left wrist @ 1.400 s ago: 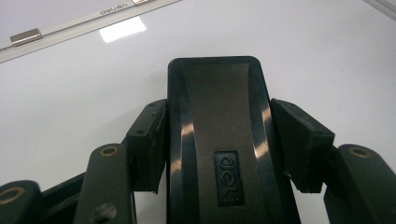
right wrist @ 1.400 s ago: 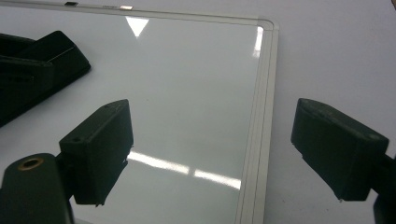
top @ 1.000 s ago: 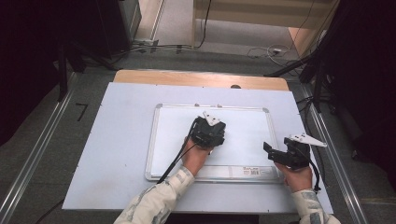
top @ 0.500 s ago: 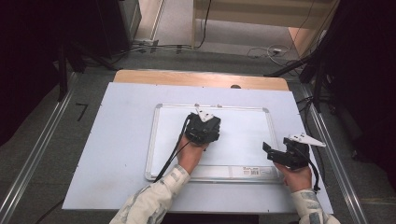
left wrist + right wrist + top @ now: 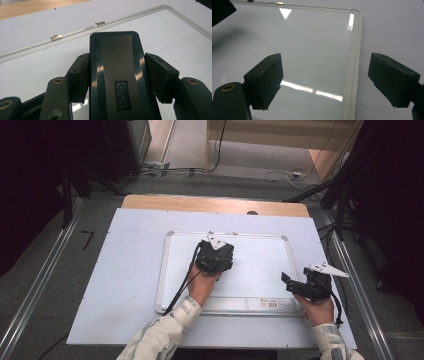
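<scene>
The left gripper [image 5: 117, 77] clamps a black whiteboard eraser [image 5: 117, 75] over the whiteboard [image 5: 260, 265], near its far edge. The right gripper [image 5: 324, 82], jaws wide and empty, straddles the whiteboard's right frame

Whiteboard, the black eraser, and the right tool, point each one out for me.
whiteboard [image 5: 260, 265]: high view, on its bare white surface.
black eraser [image 5: 117, 65]: left gripper view, on its top face, between the left tool's jaws.
right tool [image 5: 324, 82]: right gripper view, midway between its open jaws.
</scene>
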